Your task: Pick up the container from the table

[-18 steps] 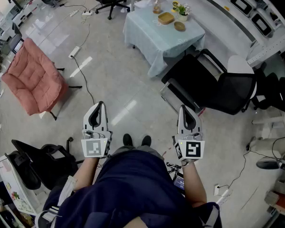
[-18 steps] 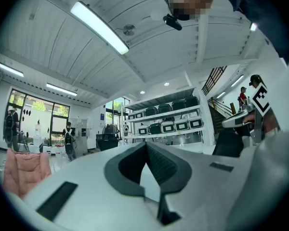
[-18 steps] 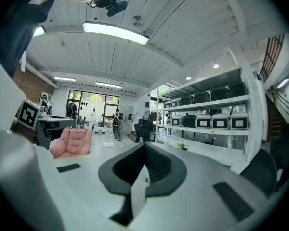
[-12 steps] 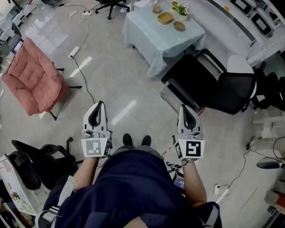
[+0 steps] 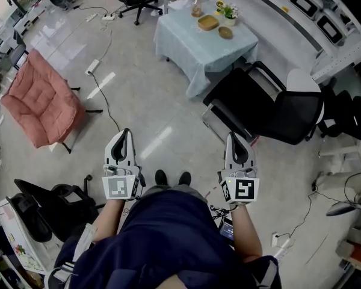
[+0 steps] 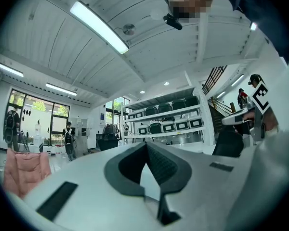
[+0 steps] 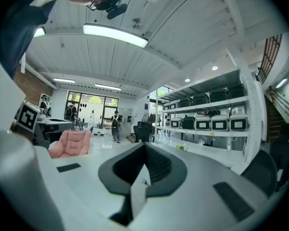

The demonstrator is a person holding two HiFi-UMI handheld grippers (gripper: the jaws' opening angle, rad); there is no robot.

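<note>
A shallow tan rectangular container (image 5: 208, 22) sits on the pale-blue-clothed tabletop (image 5: 186, 47) at twelve o'clock. The fingers of the left gripper (image 5: 127, 132) and right gripper (image 5: 232, 137) are closed and empty.

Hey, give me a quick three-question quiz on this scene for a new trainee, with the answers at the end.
1. True or false: the left hand-held gripper and the right hand-held gripper each hold a container.
2. The cloth over the table is: A) light blue B) red C) black.
3. Fill in: the pink chair stands on the person's ____ side.
Key: 1 false, both are shut and empty; 2 A; 3 left.
</note>
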